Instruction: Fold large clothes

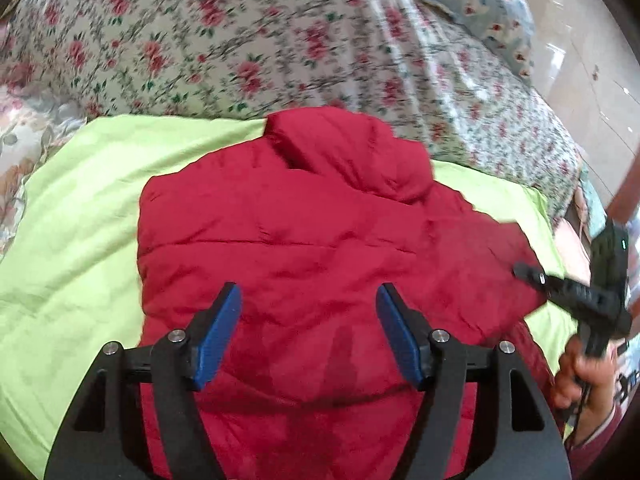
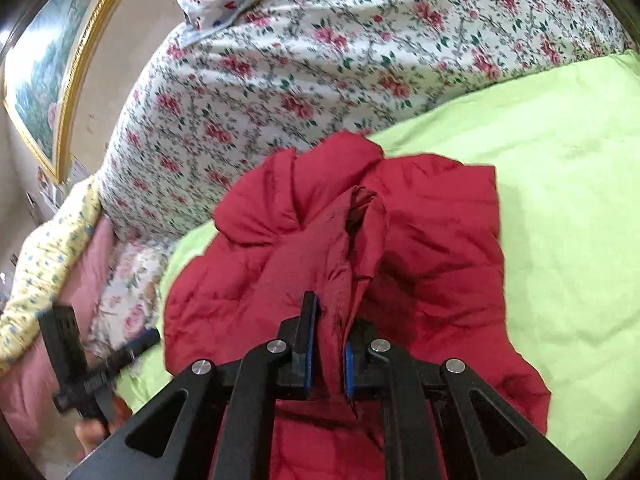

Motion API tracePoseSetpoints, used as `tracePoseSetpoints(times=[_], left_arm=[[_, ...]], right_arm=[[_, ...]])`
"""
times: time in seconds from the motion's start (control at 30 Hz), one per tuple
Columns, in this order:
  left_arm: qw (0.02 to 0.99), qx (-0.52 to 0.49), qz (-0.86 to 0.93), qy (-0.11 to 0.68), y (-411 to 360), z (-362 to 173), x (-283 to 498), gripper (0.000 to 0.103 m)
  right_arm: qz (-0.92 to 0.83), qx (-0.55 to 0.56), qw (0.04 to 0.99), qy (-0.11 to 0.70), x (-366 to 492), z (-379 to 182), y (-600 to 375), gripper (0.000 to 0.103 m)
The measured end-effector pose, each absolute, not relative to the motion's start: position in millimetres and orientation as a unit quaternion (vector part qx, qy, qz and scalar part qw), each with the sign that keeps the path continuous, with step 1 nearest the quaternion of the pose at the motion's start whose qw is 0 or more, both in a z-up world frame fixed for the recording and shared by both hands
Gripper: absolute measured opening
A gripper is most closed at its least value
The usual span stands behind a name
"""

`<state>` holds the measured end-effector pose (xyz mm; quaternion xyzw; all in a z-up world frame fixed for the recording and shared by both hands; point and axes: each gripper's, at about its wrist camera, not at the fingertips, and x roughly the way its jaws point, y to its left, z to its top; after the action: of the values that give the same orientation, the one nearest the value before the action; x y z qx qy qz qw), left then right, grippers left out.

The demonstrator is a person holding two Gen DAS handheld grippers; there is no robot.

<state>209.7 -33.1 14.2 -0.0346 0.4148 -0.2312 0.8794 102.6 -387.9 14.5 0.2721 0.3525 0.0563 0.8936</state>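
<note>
A red puffer jacket (image 1: 304,240) lies on a lime green sheet (image 1: 72,248), hood end away from me. My left gripper (image 1: 308,300) is open and empty, just above the jacket's near part. My right gripper (image 2: 332,320) is shut on a fold of the red jacket (image 2: 420,248), lifting a ridge of fabric between its blue pads. The right gripper also shows in the left wrist view (image 1: 532,276) at the jacket's right edge. The left gripper shows in the right wrist view (image 2: 140,344) at the far left, off the jacket.
A floral quilt (image 1: 240,40) is heaped behind the green sheet (image 2: 560,168). A blue patterned pillow (image 1: 480,0) lies at the back right. A framed picture (image 2: 48,72) hangs on the wall. Pink bedding (image 2: 28,392) lies at the bed's edge.
</note>
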Motion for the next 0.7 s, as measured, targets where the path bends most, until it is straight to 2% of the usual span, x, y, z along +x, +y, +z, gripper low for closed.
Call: tracePoseSetpoints(times=[0.07, 0.17, 0.2, 0.23, 0.33, 0.5, 0.57, 0.7], left_arm=[[0.875, -0.032, -0.225, 0.427, -32.8, 4.2, 219.3, 0.061], [0.863, -0.022, -0.219, 0.454, -37.0, -15.2, 229.3, 0.061], [0.861, -0.011, -0.213, 0.462, -40.2, -22.8, 230.9, 0.061], [0.861, -0.006, -0.210, 0.464, -42.7, -25.1, 231.0, 0.061], [0.863, 0.009, -0.202, 0.463, -48.0, -32.9, 229.2, 0.061], [0.867, 0.016, -0.196, 0.459, -51.7, -37.7, 229.0, 0.061], [0.868, 0.020, -0.193, 0.458, -52.1, -38.7, 228.6, 0.061], [0.869, 0.029, -0.192, 0.456, -53.7, -40.6, 228.9, 0.062]], right_arm=[[0.050, 0.270, 0.889, 0.367, 106.0, 1.1, -387.9, 0.010], [0.045, 0.273, 0.882, 0.380, 109.6, -13.7, -390.4, 0.011], [0.043, 0.272, 0.882, 0.383, 109.8, -16.2, -391.1, 0.012], [0.039, 0.270, 0.882, 0.384, 108.9, -16.4, -391.7, 0.018], [-0.007, 0.245, 0.893, 0.378, 100.6, -3.8, -390.1, 0.025], [-0.055, 0.176, 0.931, 0.314, 80.3, 40.2, -370.8, 0.025], [-0.012, 0.157, 0.931, 0.329, 90.0, 41.2, -351.4, 0.031], [-0.004, 0.123, 0.919, 0.374, 113.2, 12.8, -329.3, 0.032]])
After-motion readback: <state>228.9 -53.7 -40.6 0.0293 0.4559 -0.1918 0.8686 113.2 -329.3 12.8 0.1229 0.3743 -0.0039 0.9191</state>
